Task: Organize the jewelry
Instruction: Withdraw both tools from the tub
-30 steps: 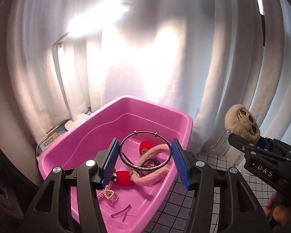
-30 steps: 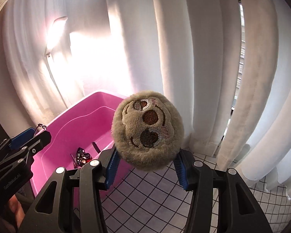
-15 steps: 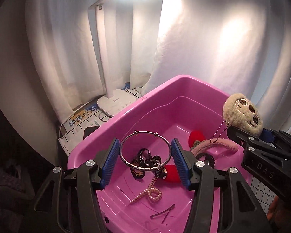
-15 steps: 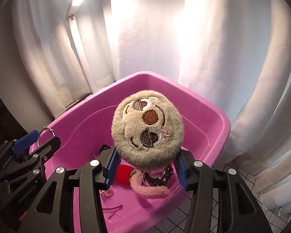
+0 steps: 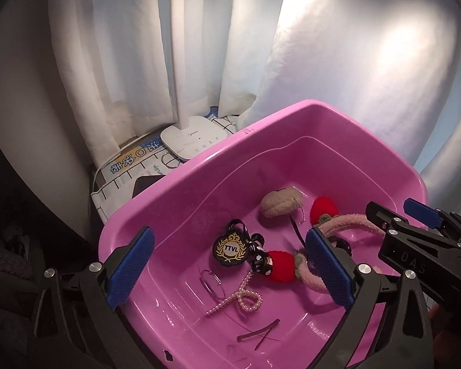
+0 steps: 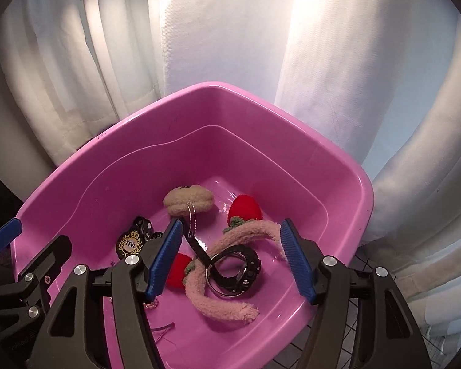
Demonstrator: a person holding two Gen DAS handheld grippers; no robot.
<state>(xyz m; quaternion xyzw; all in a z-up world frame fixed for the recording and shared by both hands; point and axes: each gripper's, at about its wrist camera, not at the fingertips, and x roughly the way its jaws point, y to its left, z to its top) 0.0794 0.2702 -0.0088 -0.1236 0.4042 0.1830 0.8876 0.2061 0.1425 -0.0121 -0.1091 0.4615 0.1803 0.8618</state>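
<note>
A pink tub (image 5: pixel 295 117) (image 6: pixel 218 92) holds the jewelry. In it lie a beige plush sloth keychain (image 5: pixel 281 204) (image 6: pixel 189 203), a thin silver bangle (image 5: pixel 212 284), a pearl strand (image 5: pixel 241 299), a black TTVL badge (image 5: pixel 230 249) (image 6: pixel 129 245), a pink fuzzy headband with red strawberries (image 5: pixel 347 226) (image 6: pixel 221 301) and a black watch (image 6: pixel 235 272). My left gripper (image 5: pixel 229 269) is open and empty above the tub's left part. My right gripper (image 6: pixel 232 258) is open and empty above the middle; it also shows in the left wrist view (image 5: pixel 415 240).
A white desk lamp base (image 5: pixel 193 143) stands behind the tub's left corner, on a printed sheet with a small metal ring (image 5: pixel 169 161). White curtains (image 6: pixel 338 61) hang close behind the tub. A black-gridded white tabletop (image 6: pixel 362 261) shows at the tub's right.
Both grippers opened over the tub. The silver bangle dropped from the left gripper and the sloth keychain from the right; both now lie in the tub.
</note>
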